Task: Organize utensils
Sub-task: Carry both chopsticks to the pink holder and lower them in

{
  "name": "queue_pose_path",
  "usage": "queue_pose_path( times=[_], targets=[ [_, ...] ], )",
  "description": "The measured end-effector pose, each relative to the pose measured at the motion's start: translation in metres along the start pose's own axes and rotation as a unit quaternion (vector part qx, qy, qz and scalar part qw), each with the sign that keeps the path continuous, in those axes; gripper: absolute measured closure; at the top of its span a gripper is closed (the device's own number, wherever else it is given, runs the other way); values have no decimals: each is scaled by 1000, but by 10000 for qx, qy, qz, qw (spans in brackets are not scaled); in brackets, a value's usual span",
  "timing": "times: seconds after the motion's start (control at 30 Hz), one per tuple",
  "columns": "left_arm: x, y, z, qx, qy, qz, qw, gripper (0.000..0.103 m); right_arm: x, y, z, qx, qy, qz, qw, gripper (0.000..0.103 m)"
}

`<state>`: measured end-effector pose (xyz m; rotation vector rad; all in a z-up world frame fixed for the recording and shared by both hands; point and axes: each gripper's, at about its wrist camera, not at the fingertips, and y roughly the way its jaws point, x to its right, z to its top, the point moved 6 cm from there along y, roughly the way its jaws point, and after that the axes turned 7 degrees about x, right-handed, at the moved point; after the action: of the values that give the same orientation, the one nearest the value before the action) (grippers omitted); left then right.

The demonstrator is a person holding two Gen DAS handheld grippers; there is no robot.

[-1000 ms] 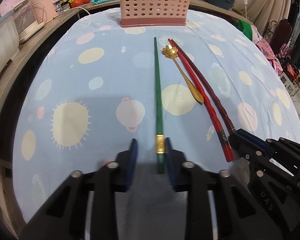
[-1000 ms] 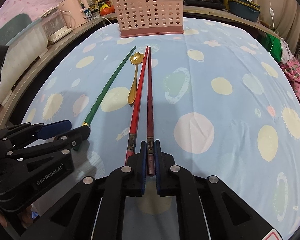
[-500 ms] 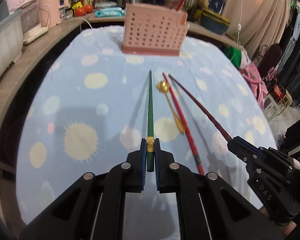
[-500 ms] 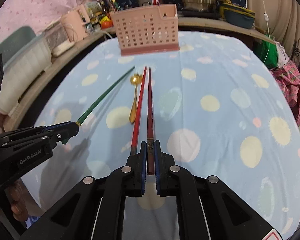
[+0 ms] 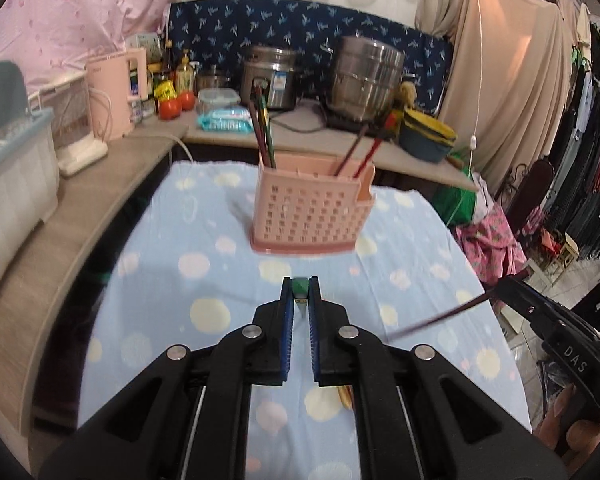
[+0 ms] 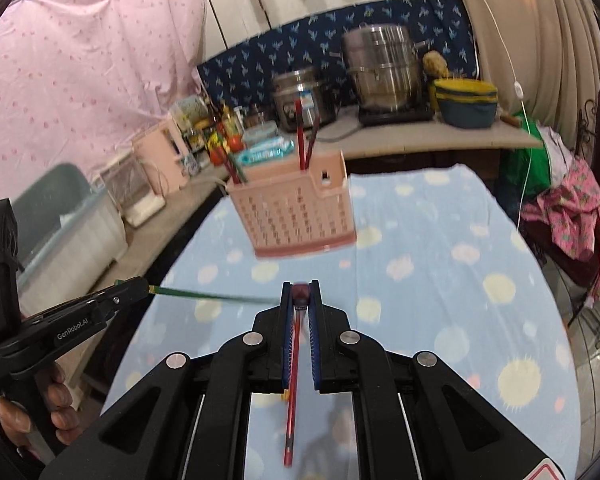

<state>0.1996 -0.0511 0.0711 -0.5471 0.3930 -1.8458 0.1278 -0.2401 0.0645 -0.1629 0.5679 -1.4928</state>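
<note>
Green tapered chopstick (image 6: 216, 297) is clamped at its butt end in left claw (image 5: 300, 300); dark red chopstick (image 5: 436, 319) likewise in right claw (image 6: 301, 300), both lifted off the blue spotted bench cloth (image 5: 204, 264) for drop-in to the pink perforated plastic utensil basket (image 5: 312, 216). A second earlier both lay flat, left claw open around green stick.

Motion-blurred: pink basket (image 6: 298, 210), green chopstick (image 6: 216, 296), dark red chopstick (image 5: 436, 320). Hidden under the left tongs (image 5: 300, 294): most of the gold spoon (image 5: 345, 394).
</note>
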Motion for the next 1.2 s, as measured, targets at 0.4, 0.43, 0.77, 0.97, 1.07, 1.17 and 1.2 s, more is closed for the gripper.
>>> queue_pose_path(
  times=[0.4,0.43,0.77,0.97,1.07,1.17,1.2],
  targets=[
    [5,14,101,728,19,-26,9973,96,2,24,93,714,-95,-93,9974,96],
    [5,14,109,796,15,-33,9968,96,3,27,101,769,-84,-107,9969,96],
    [11,32,191,1383,127,32,9903,96,7,61,186,1280,-4,-179,9916,96],
    [5,64,206,1381,142,140,9902,96,10,96,213,1346,-83,-351,9902,96],
    [-1,80,204,1302,107,211,9912,96,15,116,215,1238,-42,-395,9915,96],
    [-6,95,198,1188,81,259,9926,96,20,136,209,1096,-22,-415,9931,96],
    [-7,101,195,1129,74,267,9932,96,20,141,206,1044,-12,-406,9937,96]
  ],
)
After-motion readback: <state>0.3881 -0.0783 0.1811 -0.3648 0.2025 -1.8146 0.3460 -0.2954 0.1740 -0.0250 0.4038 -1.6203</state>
